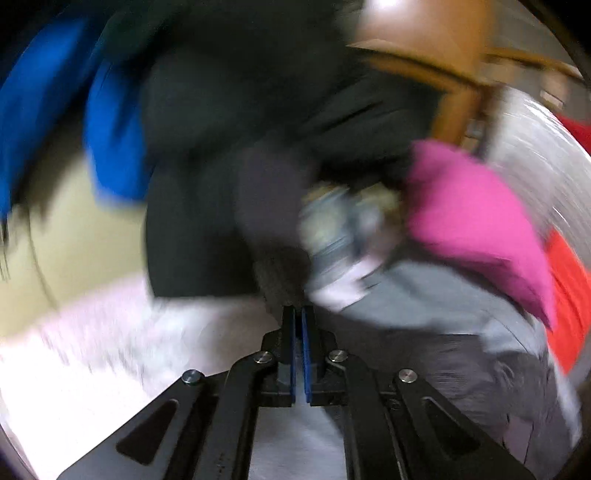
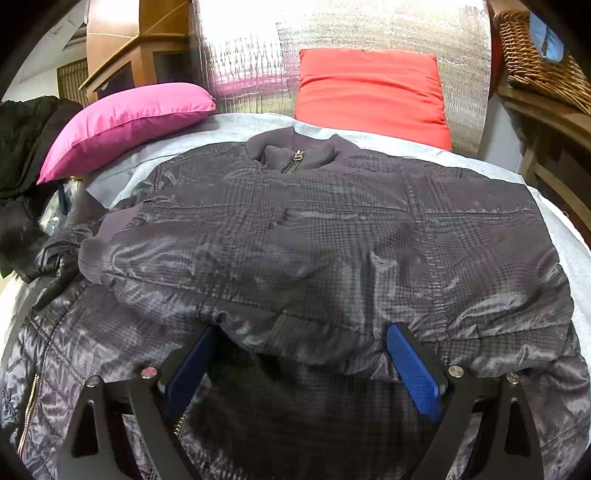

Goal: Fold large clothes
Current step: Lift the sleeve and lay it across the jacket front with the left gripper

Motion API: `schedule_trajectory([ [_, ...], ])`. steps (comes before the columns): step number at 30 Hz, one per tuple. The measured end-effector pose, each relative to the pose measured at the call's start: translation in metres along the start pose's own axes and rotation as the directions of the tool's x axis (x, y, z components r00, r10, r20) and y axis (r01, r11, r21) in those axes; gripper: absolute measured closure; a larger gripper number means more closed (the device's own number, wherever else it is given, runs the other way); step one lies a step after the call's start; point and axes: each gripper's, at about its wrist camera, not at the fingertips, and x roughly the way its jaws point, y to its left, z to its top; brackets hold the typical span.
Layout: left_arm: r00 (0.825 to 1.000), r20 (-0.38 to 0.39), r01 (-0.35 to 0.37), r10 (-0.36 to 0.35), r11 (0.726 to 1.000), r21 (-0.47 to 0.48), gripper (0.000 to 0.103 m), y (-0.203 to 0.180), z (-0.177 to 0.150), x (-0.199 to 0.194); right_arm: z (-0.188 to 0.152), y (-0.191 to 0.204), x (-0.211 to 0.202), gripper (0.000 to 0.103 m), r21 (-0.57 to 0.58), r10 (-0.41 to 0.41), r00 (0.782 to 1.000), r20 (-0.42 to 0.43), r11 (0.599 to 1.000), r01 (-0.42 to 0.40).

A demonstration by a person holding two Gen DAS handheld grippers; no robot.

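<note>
A dark grey checked padded jacket [image 2: 314, 236] lies on a bed with a light grey sheet [image 2: 236, 127], collar and zip at the far side, one sleeve folded across its front. My right gripper [image 2: 301, 334] is open, its blue pads [image 2: 413, 369] set either side of a fold of the jacket near its lower part. The left wrist view is badly blurred. My left gripper [image 1: 298, 317] has its pads together; dark fabric [image 1: 280, 269] sits right at the tips, and I cannot tell whether it is pinched. The jacket [image 1: 476, 365] shows at the lower right there.
A pink pillow [image 2: 125, 122] and a red pillow [image 2: 369, 88] lie at the bed's head against a silver foil panel [image 2: 369, 26]. A black garment [image 2: 26, 147] is heaped at the left. A wicker basket [image 2: 535, 51] stands on a wooden shelf at right. Blue cloth [image 1: 74, 118] hangs at left.
</note>
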Motion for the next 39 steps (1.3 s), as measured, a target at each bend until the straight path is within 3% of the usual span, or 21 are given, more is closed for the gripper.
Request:
schedule_trajectory([
  [2,0.994,0.085,0.059,-0.069,0.992,0.114,0.103,-0.038,0.006,-0.033,0.000,0.000,0.000,0.008,0.002,0.002,1.000,0.001,1.000,-0.002],
  [5,0.964,0.156,0.168,-0.216,0.947,0.274,0.103,-0.105,0.006,-0.080,0.000,-0.001,0.000,0.008,0.005,0.007,1.000,0.002,1.000,-0.007],
  [8,0.909,0.140,0.308,-0.393,0.859,0.409,0.103,-0.175,-0.009,-0.123,0.000,-0.001,-0.001,0.008,0.010,0.012,1.000,0.002,1.000,-0.012],
  [11,0.870,0.079,0.403,-0.486,0.795,0.454,0.102,-0.216,-0.028,-0.143,0.001,-0.002,-0.002,0.008,0.016,0.019,1.000,0.005,1.000,-0.019],
  [13,0.856,-0.007,0.470,-0.517,0.772,0.428,0.071,-0.232,-0.049,-0.138,0.001,-0.003,-0.002,0.008,0.023,0.028,1.000,0.008,0.999,-0.029],
  [14,0.860,-0.052,0.481,-0.507,0.773,0.415,0.023,-0.237,-0.061,-0.133,0.001,-0.004,-0.003,0.008,0.027,0.033,0.999,0.012,0.999,-0.034],
  [15,0.865,-0.064,0.478,-0.498,0.777,0.410,0.008,-0.237,-0.071,-0.132,0.000,-0.005,-0.003,0.008,0.032,0.039,0.999,0.015,0.999,-0.040],
  [16,0.866,-0.051,0.471,-0.497,0.779,0.414,0.008,-0.240,-0.084,-0.131,0.000,-0.005,-0.004,0.008,0.037,0.046,0.999,0.019,0.998,-0.047],
  [18,0.899,-0.030,0.394,-0.436,0.778,0.490,0.008,-0.249,-0.113,-0.123,-0.001,-0.015,-0.011,0.008,0.087,0.087,0.994,0.062,0.992,-0.093],
  [20,0.919,-0.042,0.351,-0.391,0.766,0.538,0.009,-0.261,-0.132,-0.114,-0.004,-0.032,-0.016,0.008,0.177,0.135,0.985,0.112,0.972,-0.153],
  [24,0.928,-0.056,0.326,-0.369,0.730,0.601,0.009,-0.291,-0.160,-0.106,-0.011,-0.062,-0.020,0.008,0.341,0.206,0.959,0.195,0.902,-0.263],
  [28,0.940,-0.084,0.302,-0.331,0.690,0.657,0.009,-0.309,-0.185,-0.095,-0.010,-0.061,-0.021,0.008,0.350,0.210,0.957,0.201,0.897,-0.270],
  [31,0.981,-0.096,0.184,-0.166,0.665,0.724,0.009,-0.320,-0.208,-0.063,-0.011,-0.064,-0.021,0.008,0.367,0.225,0.950,0.216,0.883,-0.292],
  [33,0.981,-0.162,0.192,-0.108,0.681,0.707,0.010,-0.310,-0.216,-0.042,-0.012,-0.065,-0.021,0.008,0.372,0.228,0.948,0.221,0.879,-0.298],
  [35,0.972,-0.191,0.231,-0.138,0.723,0.651,0.009,-0.296,-0.212,-0.037,-0.013,-0.068,-0.023,0.008,0.375,0.232,0.946,0.226,0.876,-0.304],
  [39,0.965,-0.214,0.254,-0.153,0.752,0.608,0.008,-0.290,-0.213,-0.032,-0.014,-0.071,-0.025,0.008,0.383,0.235,0.944,0.233,0.870,-0.311],
])
